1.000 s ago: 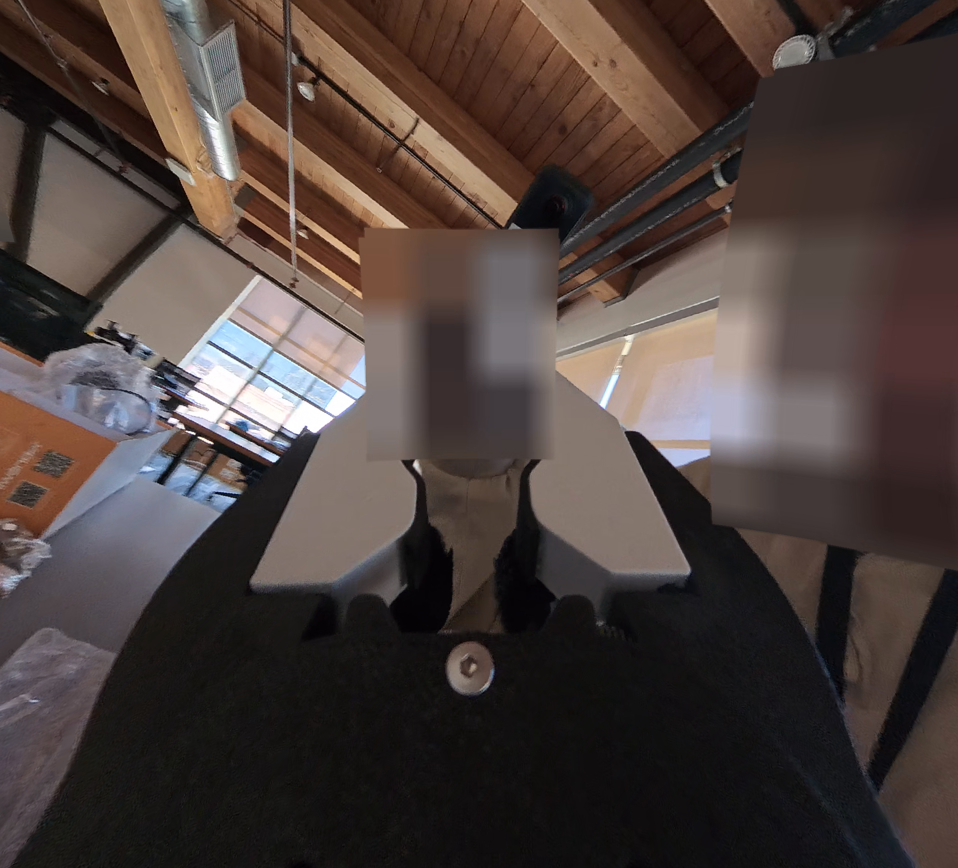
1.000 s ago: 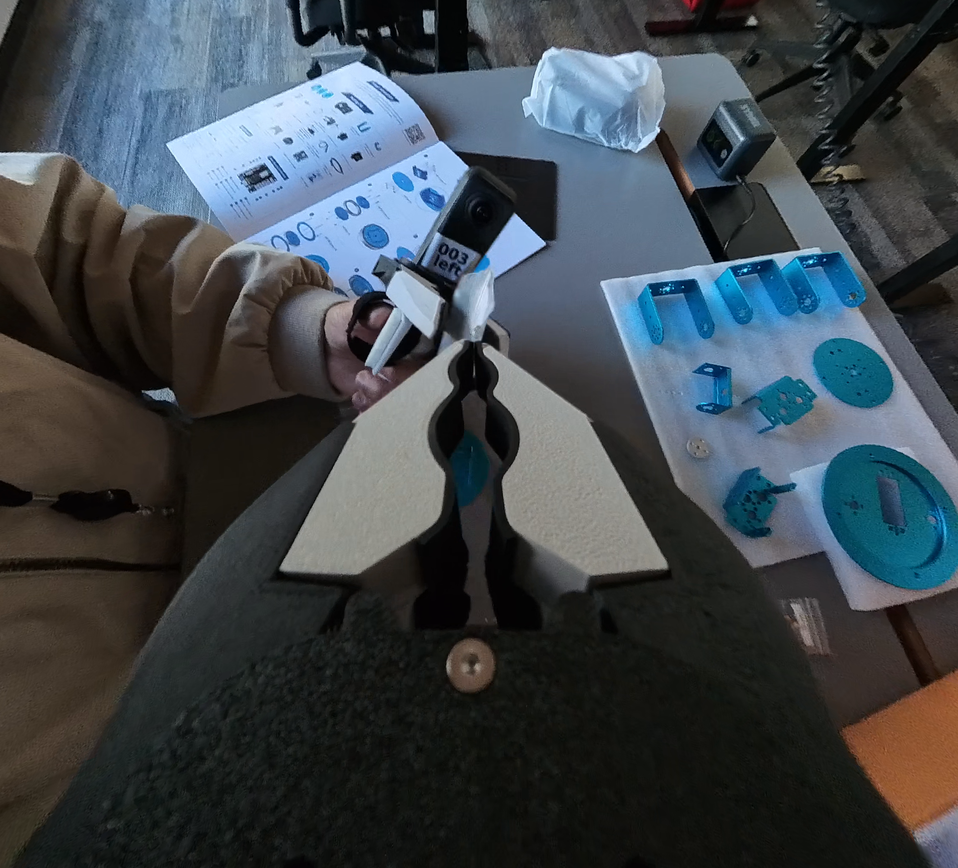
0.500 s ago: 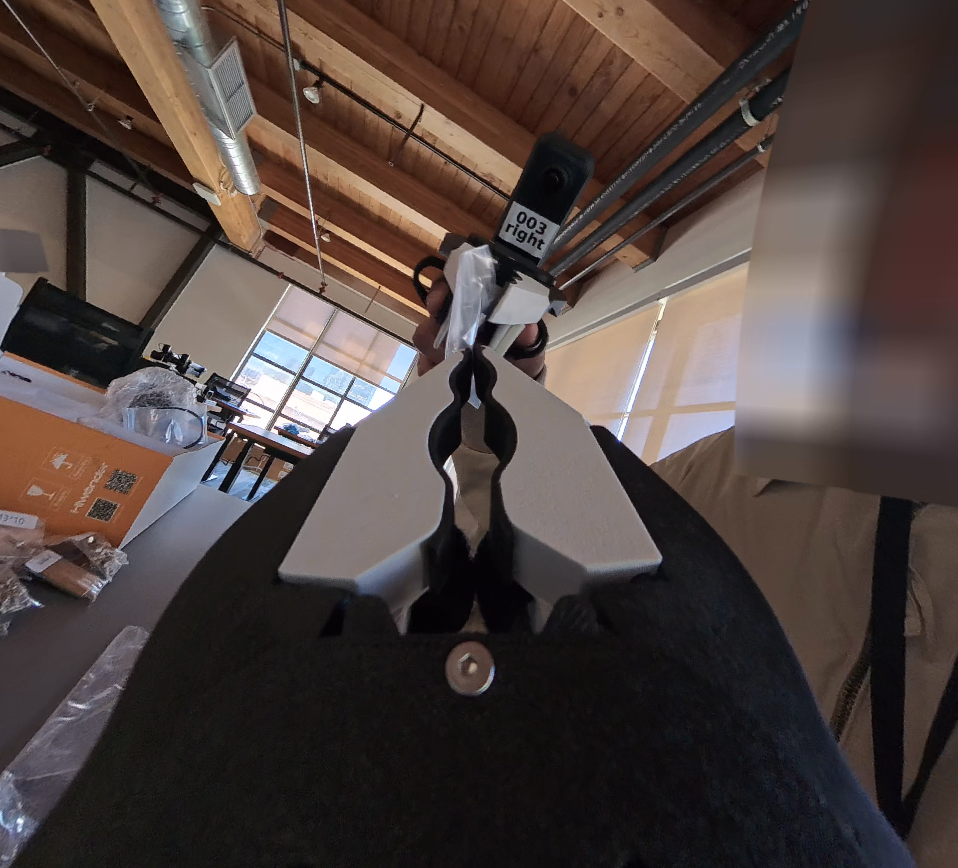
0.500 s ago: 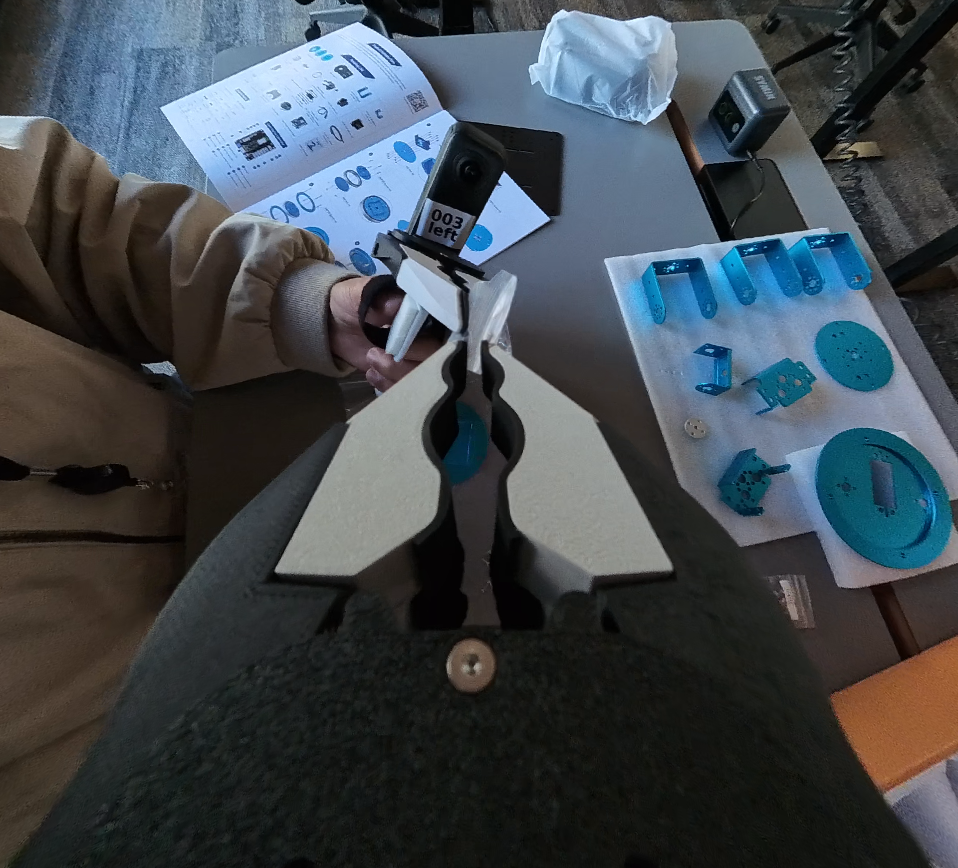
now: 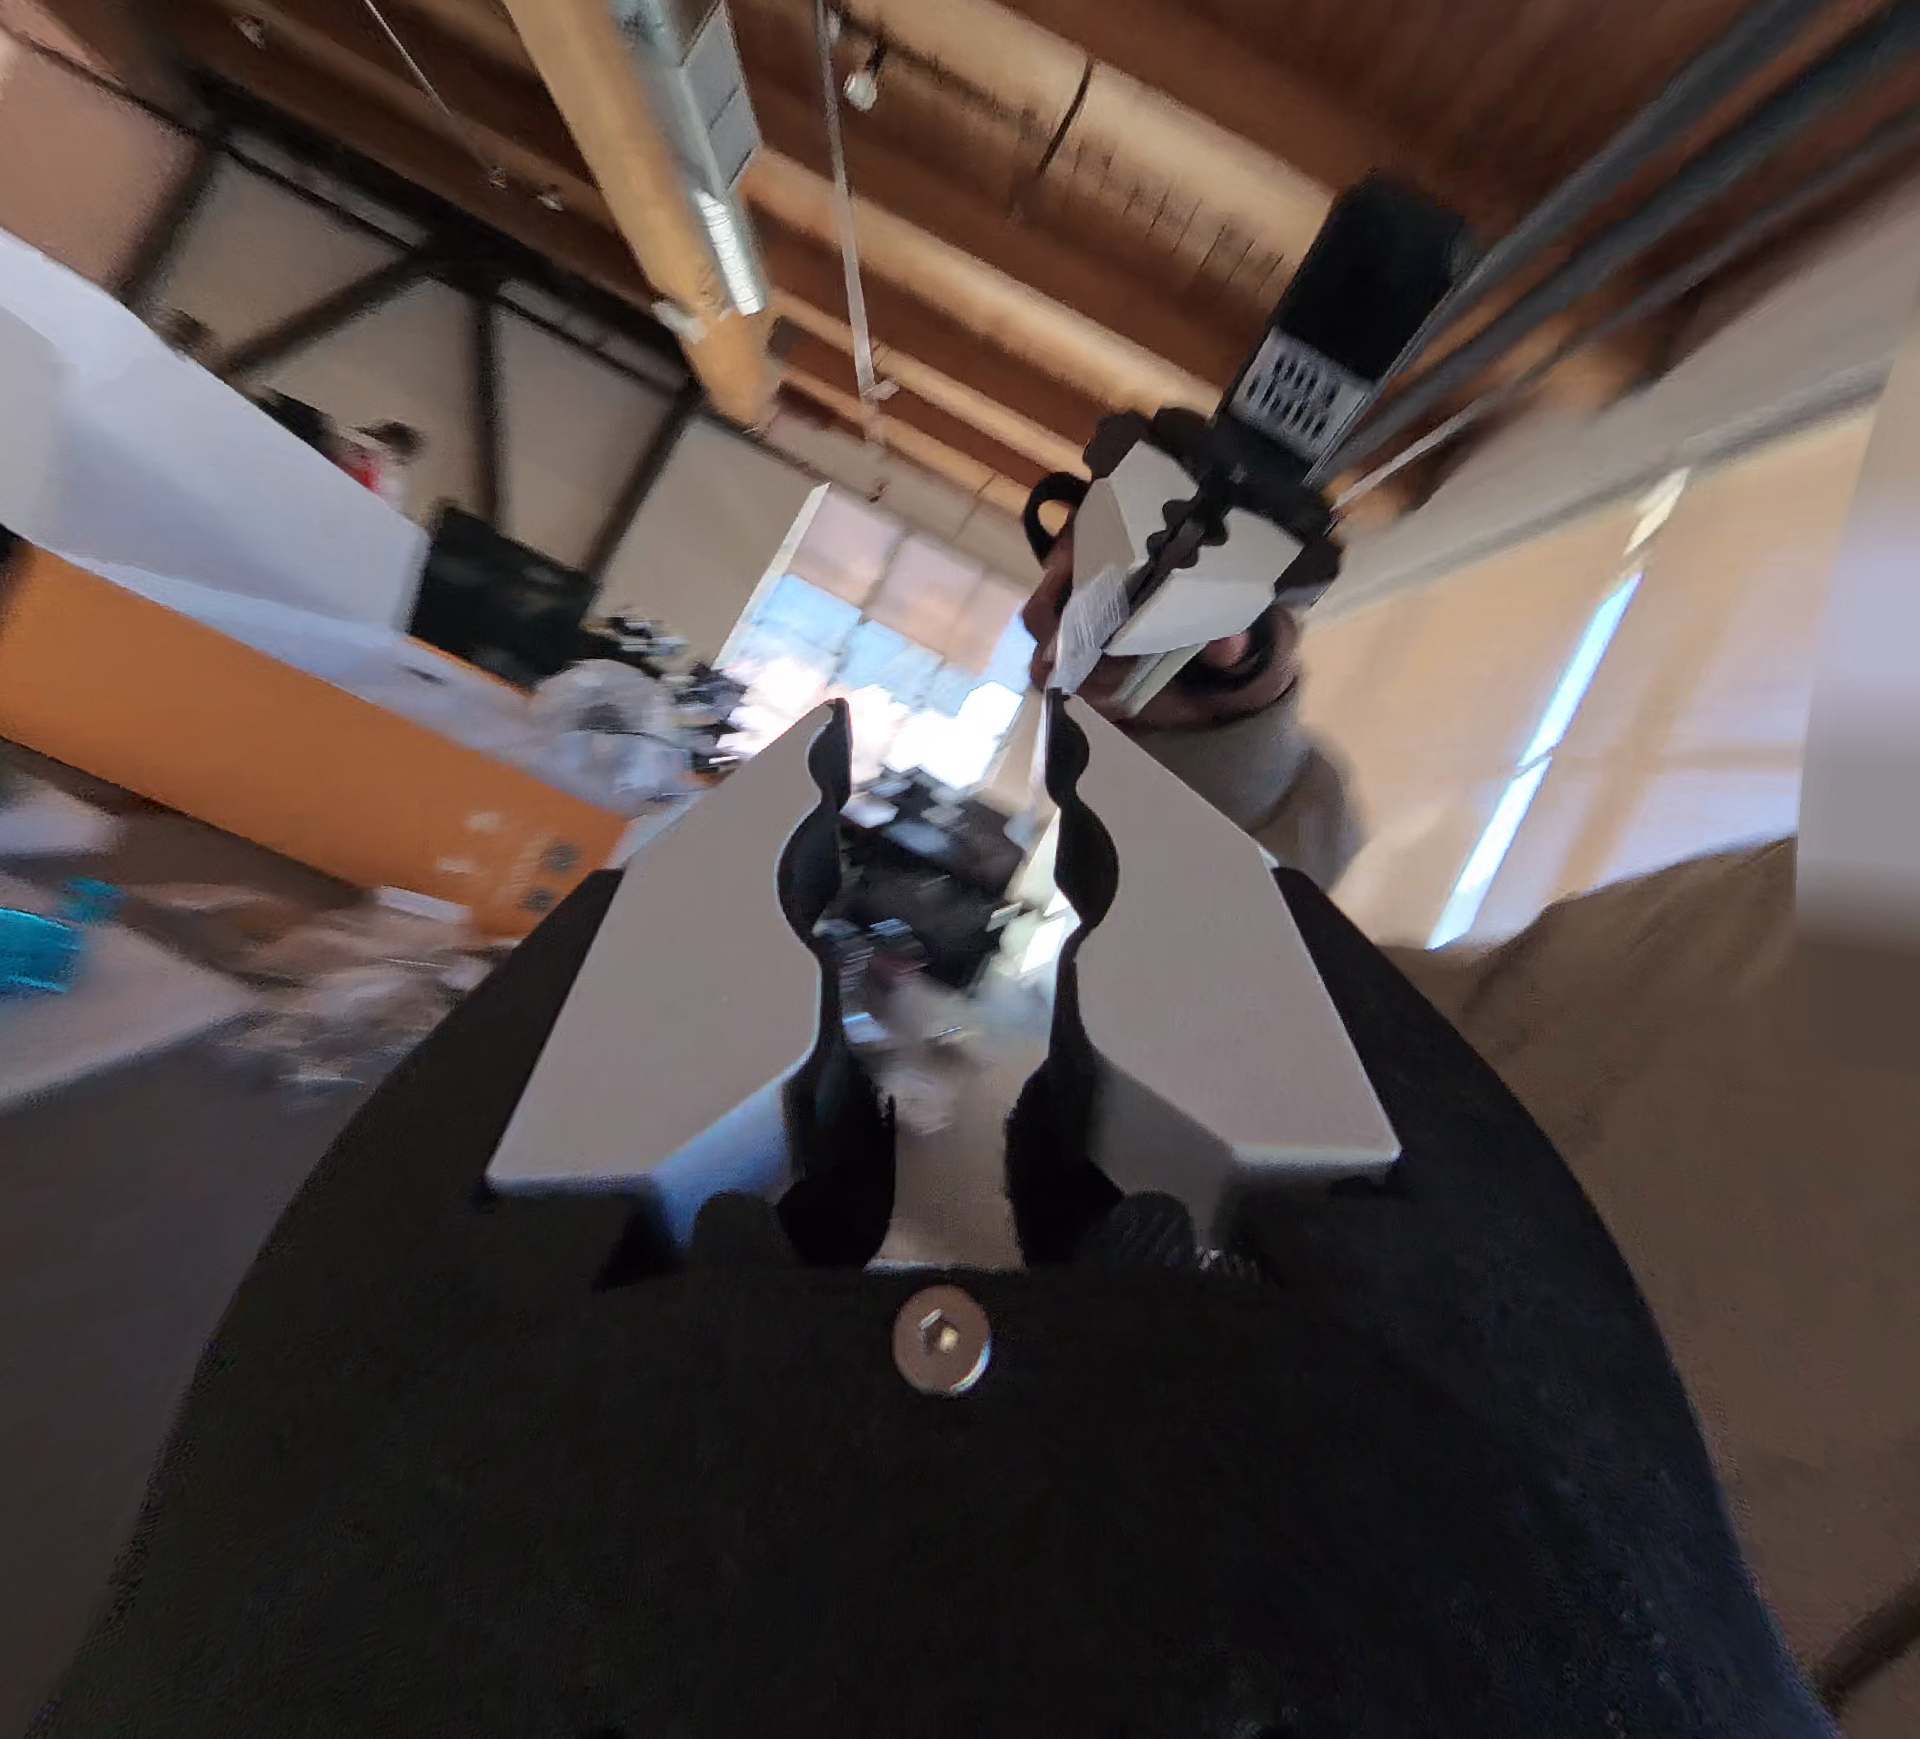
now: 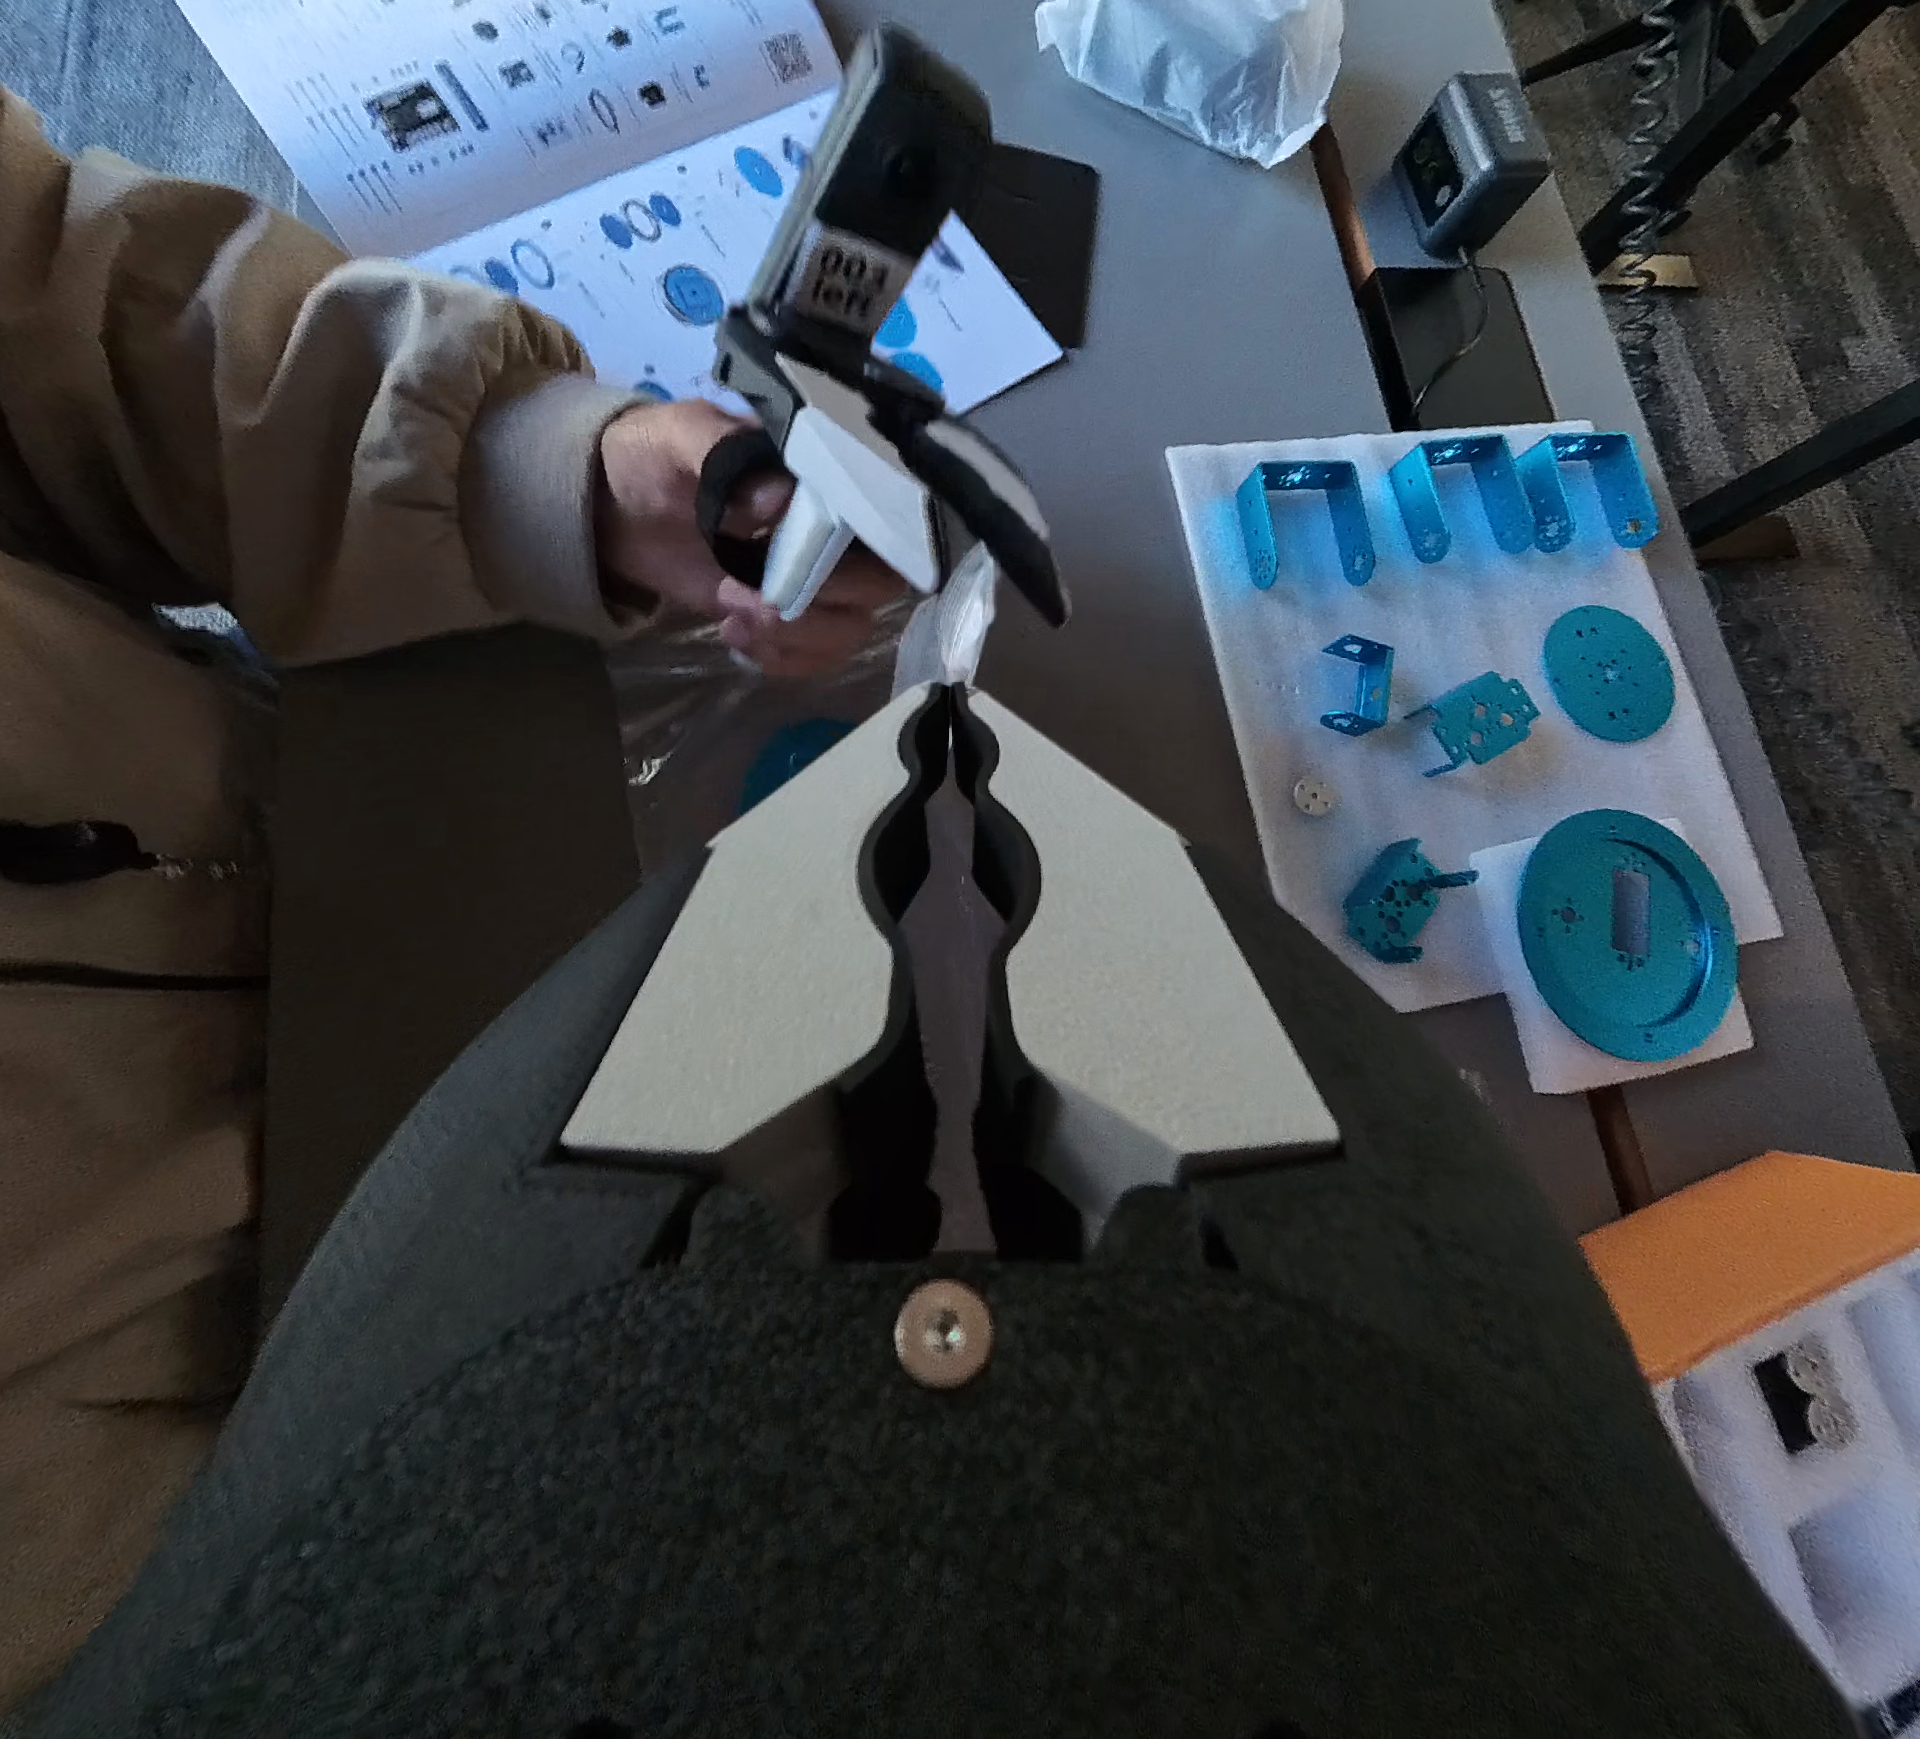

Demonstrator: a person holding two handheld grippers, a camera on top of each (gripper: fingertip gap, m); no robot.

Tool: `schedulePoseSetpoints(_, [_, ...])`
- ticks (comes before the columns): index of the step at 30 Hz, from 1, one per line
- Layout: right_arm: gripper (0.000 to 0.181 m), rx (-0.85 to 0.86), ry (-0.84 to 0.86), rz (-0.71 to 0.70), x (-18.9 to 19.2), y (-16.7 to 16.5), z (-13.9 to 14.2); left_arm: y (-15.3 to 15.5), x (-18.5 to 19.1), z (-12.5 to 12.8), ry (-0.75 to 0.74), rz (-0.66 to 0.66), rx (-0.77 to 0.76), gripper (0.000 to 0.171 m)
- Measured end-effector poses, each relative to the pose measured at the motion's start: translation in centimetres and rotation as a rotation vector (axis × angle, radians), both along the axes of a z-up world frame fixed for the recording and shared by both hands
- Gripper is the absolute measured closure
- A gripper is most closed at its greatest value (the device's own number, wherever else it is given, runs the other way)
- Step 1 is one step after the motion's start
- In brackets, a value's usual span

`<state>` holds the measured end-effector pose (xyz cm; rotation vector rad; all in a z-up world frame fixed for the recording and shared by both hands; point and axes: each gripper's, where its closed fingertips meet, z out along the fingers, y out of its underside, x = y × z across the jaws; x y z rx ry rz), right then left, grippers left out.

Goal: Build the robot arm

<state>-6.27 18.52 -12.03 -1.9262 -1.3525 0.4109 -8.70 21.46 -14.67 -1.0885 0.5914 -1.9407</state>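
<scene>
right gripper [image 6: 951, 702], fingers pressed together on the lower end of a small clear plastic bag [image 6: 951, 624]; the bag's long axis runs up and away from the fingertips, above the grey surface [image 6: 1195, 318]. left gripper [image 5: 945, 713], fingers spread and empty, just beside the bag's far end. blue metal brackets [image 6: 1444, 500] lie on white foam [image 6: 1475, 619] to the right.

We see our right gripper [image 6: 951, 697] pinching a small clear plastic bag [image 6: 951, 629] above the grey worktop [image 6: 1195, 318], blue metal brackets [image 6: 1444, 505] on white foam [image 6: 1714, 816] nearby.
</scene>
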Motion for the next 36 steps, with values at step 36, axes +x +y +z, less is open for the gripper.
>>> schedulePoseSetpoints(36, [0.176, 0.036, 0.033, 0.092, 1.0, -2.3, -3.4, -5.0, 1.1, -0.8, 0.199, -0.049, 0.403, 0.171])
